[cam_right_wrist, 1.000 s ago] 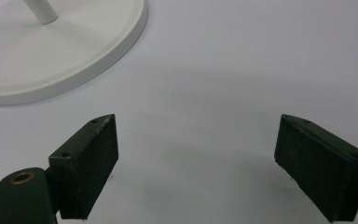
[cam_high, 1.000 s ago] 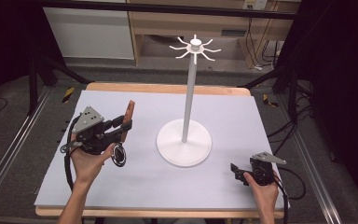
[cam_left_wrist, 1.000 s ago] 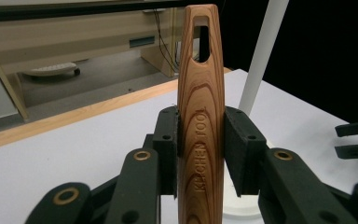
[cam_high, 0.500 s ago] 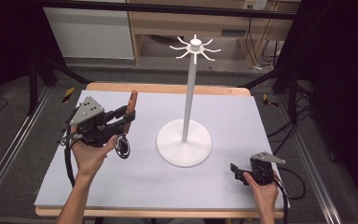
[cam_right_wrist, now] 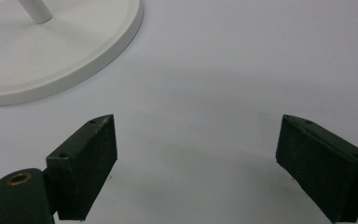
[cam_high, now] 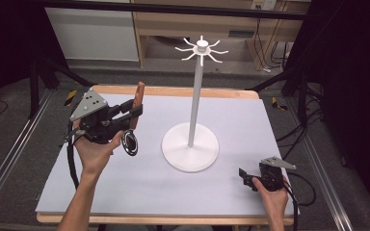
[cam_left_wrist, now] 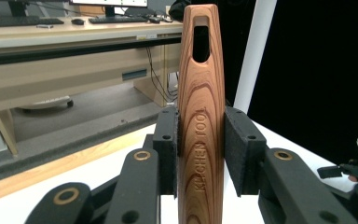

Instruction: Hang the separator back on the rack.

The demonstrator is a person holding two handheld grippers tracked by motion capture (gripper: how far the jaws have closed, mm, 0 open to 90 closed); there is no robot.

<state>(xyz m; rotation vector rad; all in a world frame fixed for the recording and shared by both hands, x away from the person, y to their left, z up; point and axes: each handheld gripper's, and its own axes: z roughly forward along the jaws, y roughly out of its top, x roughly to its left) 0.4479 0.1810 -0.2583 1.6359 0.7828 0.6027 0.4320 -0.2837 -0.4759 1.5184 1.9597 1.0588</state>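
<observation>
Lifting the wooden-handled utensil (cam_left_wrist: 201, 116), clenched in the left gripper (cam_high: 134, 109); steer its slot toward the stand's (cam_high: 191, 144) hooks (cam_high: 201, 50) at one o'clock, while the right gripper (cam_right_wrist: 196, 154) has just been opening, jaws released and bare.

Our left gripper (cam_high: 134, 111) clamps the wooden handle (cam_high: 138, 98) of a kitchen tool, lifted above the white mat (cam_high: 139, 187); the tool's black round head (cam_high: 130, 143) hangs below, by our left hand (cam_high: 95, 150). The white stand (cam_high: 191, 144) rises mid-mat, its hooks (cam_high: 201, 48) spread at the top. Our right gripper (cam_high: 244, 176) rests low near the mat's right front corner, well apart from the stand's base, jaws just now opening with nothing between them.
</observation>
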